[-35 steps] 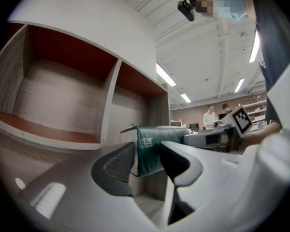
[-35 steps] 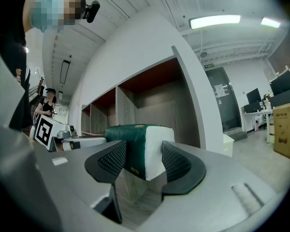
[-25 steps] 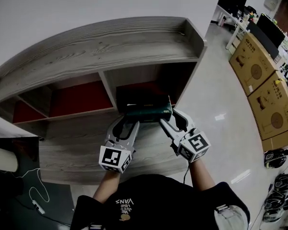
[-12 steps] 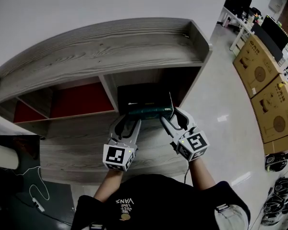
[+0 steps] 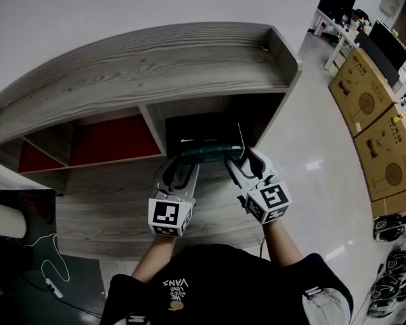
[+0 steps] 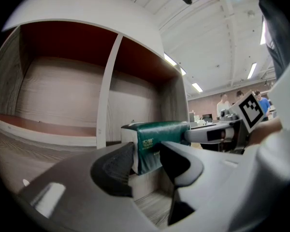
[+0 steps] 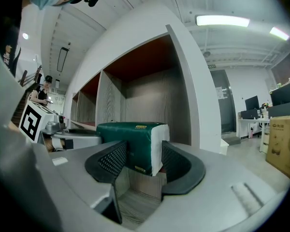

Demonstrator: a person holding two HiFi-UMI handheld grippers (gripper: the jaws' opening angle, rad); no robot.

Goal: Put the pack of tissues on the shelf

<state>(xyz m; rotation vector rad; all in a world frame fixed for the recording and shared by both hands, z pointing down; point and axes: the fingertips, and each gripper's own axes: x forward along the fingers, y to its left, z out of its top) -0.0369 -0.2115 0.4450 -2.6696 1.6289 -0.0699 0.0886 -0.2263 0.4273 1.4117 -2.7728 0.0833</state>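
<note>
Pack of tissues [image 5: 208, 152]: long axis ran left-right; left hand-held gripper [image 5: 181, 162] and right hand-held gripper [image 5: 237, 162] clamped its ends; shelf [image 5: 155, 66] compartment lay just beyond.

Green tissue pack [image 5: 210, 153], white ends, level, at shelf [image 5: 155, 66] rt bay mouth.

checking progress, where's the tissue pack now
In the head view the pack of tissues is central, gripped at its ends by the left gripper and right gripper, at the mouth of the rightmost compartment of the shelf.
</note>
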